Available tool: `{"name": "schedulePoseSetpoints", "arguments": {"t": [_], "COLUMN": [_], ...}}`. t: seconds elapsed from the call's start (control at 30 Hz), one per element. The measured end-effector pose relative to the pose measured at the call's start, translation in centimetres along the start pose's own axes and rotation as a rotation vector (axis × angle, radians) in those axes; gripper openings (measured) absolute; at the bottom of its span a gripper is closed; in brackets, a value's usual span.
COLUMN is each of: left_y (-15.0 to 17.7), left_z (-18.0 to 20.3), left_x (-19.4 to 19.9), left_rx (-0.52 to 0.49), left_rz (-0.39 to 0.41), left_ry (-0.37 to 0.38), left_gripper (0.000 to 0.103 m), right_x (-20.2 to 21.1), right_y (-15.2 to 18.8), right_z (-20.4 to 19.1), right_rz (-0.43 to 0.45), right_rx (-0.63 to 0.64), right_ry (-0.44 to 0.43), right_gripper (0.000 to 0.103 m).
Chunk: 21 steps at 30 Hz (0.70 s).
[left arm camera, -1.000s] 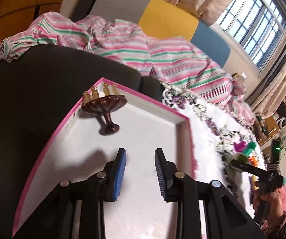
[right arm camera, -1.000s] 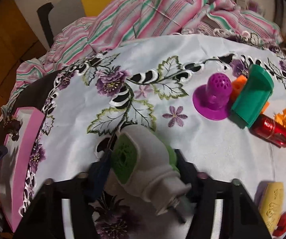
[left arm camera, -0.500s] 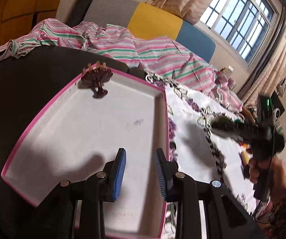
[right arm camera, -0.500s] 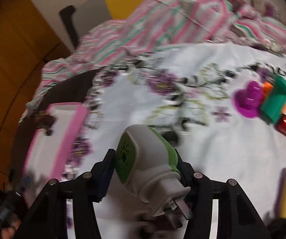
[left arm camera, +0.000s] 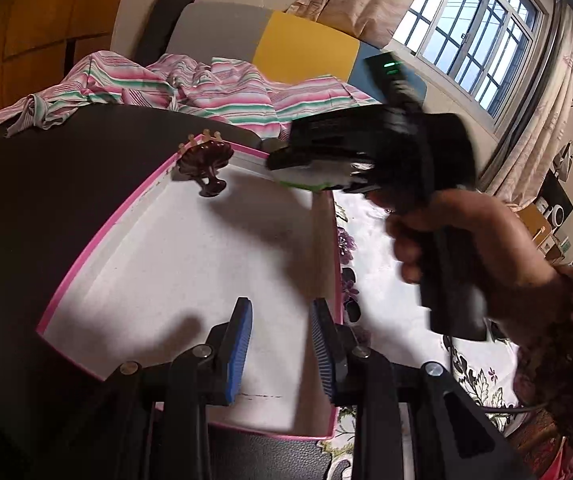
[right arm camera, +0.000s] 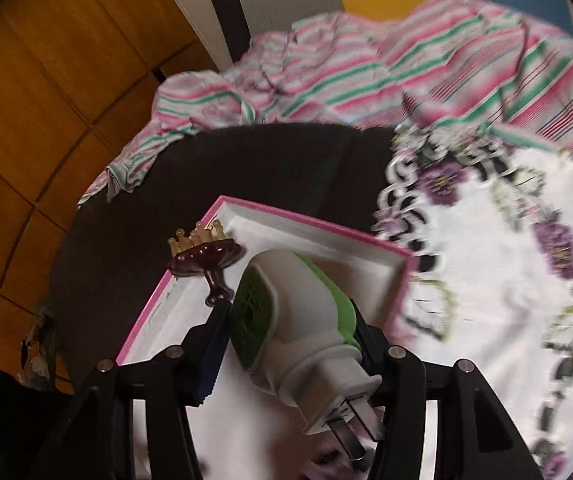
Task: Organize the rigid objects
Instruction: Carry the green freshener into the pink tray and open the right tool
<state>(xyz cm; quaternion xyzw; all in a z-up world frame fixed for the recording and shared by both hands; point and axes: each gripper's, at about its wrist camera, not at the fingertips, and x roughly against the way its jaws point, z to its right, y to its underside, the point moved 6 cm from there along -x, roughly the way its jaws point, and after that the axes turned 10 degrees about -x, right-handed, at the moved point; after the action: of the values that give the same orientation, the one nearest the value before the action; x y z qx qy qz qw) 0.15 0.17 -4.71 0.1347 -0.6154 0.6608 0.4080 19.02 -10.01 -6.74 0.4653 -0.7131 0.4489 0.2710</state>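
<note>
right gripper [left arm camera: 318, 168] motion-blurred, tablecloth [right arm camera: 506, 280] smeared

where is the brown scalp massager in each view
Left wrist: brown scalp massager upper left of centre, at the pink-rimmed box's far corner.
Right wrist: left of centre, just beyond the plug-in device the right gripper holds.
Shared landmark: the box's pink rim.

The right gripper [right arm camera: 290, 332] is clamping a white-and-green plug-in device [right arm camera: 294, 320] at lower centre, prongs pointing toward the camera. Beyond it, a pink-rimmed white tray [right arm camera: 318, 230] is lying on the dark surface (a brown comb-like piece [right arm camera: 206, 258] standing at its left rim). The floral tablecloth [right arm camera: 506, 280] is blurring at right.
</note>
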Motion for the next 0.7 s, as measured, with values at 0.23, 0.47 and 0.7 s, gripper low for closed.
{"name": "schedulePoseSetpoints", "arguments": {"t": [0.23, 0.47, 0.7], "left_y": [0.4, 0.6, 0.9], "left_z": [-0.9, -0.5, -0.5], "left_x": [0.5, 0.4, 0.2], "left_rx": [0.012, 0.013, 0.014], "left_rz": [0.001, -0.001, -0.012], "left_ry": [-0.016, -0.016, -0.028], "left_gripper": [0.03, 0.03, 0.03], "right_x": [-3.4, -3.4, -1.9], "right_y": [-0.1, -0.5, -0.5], "right_z": [-0.1, 0.6, 1.4], "right_rz": [-0.018, 0.013, 0.046], "right_rx": [-0.011, -0.028, -0.033], "right_ry": [0.028, 0.048, 0.049], "right_gripper": [0.055, 0.06, 0.067]}}
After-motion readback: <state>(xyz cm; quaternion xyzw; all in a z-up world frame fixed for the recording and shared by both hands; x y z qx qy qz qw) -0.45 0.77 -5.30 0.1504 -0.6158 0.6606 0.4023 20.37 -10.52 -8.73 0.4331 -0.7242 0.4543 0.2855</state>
